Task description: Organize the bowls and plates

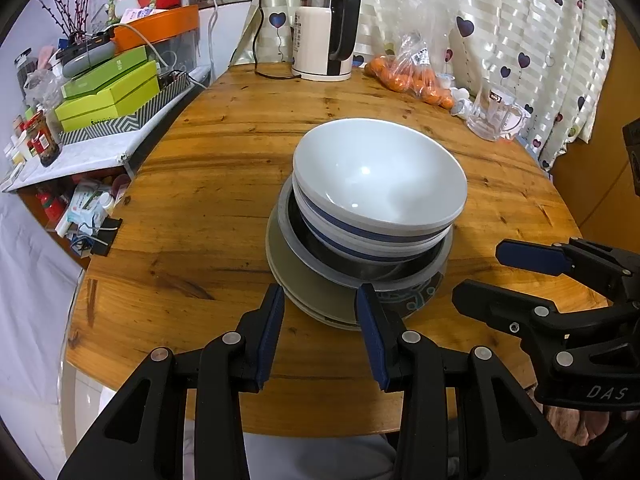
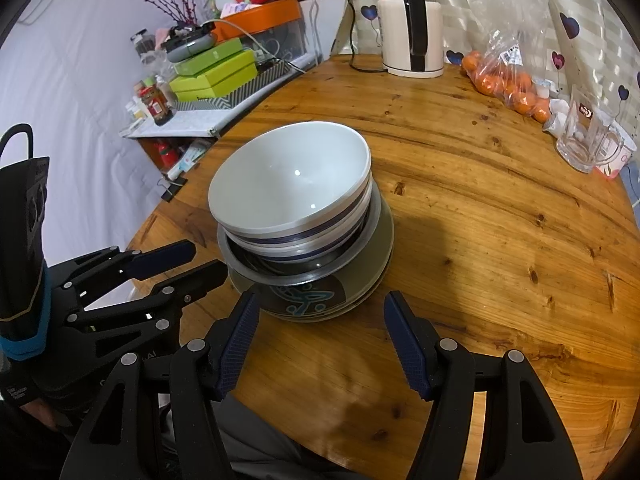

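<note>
Both my left tongs [image 1: 320, 304] and right tongs [image 2: 320, 308] stand spread, empty, before stacked bowls [image 1: 376, 184] on plates [image 1: 304, 288] on the bench [image 1: 220, 160].

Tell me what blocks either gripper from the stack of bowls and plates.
Nothing visible does. Bare round wooden table lies between the open right gripper and the stack of bowls and plates; the open left gripper sits at its near edge.

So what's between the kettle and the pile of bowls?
Nothing but bare wooden table. Both wrist views show an empty stretch of wood from the kettle down to the stack of bowls.
</note>
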Demonstrator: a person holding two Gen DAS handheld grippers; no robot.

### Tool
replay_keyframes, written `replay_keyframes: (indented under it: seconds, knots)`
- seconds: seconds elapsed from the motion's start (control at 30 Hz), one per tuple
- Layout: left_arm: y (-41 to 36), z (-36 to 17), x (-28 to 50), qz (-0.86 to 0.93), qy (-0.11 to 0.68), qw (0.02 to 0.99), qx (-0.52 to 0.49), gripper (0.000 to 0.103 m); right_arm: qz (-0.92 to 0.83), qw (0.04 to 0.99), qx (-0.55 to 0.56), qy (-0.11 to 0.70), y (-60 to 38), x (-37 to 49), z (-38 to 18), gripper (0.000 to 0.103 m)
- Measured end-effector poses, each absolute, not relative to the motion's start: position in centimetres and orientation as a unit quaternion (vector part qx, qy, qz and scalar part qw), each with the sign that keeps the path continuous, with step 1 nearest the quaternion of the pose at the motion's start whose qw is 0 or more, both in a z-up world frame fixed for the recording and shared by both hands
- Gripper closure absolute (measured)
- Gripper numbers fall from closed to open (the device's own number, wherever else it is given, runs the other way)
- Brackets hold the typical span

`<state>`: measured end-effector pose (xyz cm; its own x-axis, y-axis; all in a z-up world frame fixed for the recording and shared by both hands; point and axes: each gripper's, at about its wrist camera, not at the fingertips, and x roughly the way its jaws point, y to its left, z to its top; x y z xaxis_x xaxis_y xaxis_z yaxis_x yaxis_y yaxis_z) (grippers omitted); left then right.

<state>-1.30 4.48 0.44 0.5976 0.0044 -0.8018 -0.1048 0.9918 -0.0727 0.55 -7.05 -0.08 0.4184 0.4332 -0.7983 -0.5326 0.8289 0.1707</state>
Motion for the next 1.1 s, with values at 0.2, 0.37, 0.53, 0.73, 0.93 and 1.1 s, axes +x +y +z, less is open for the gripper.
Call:
replay_keyframes:
  seconds: [0.2, 0.37, 0.53, 0.73, 0.93, 1.1]
  knots:
    - [4.45, 0.34, -1.31, 0.030, 0.449, 0.891, -0.056, 0.064, 0.287, 0.840, -0.054, 0.457, -7.04, 0.62, -0.22, 0.037]
    - [4.44, 0.37, -1.27, 0.030, 0.449, 0.891, -0.057, 0.064, 0.287, 0.840, -0.054, 0.456, -7.04, 0.60, -0.15, 0.037]
    - [4.46, 0.34, -1.34, 0.028, 0.448, 0.892, -0.056, 0.064, 0.287, 0.840, -0.054, 0.457, -7.04, 0.60, -0.18, 0.037]
    - [4.28, 0.25, -1.49, 0.026, 0.451, 0.891, -0.050, 0.064, 0.287, 0.841, -0.054, 0.457, -7.04, 0.63, -0.26, 0.037]
    - [4.28, 0.08, -1.32, 0.024, 0.454, 0.889, -0.049, 0.064, 0.287, 0.839, -0.055, 0.458, -7.02, 0.58, -0.23, 0.037]
    - [4.50, -0.03, -1.06, 0.027, 0.457, 0.888, -0.049, 0.064, 0.289, 0.838, -0.055, 0.460, -6.80, 0.63, -0.22, 0.037]
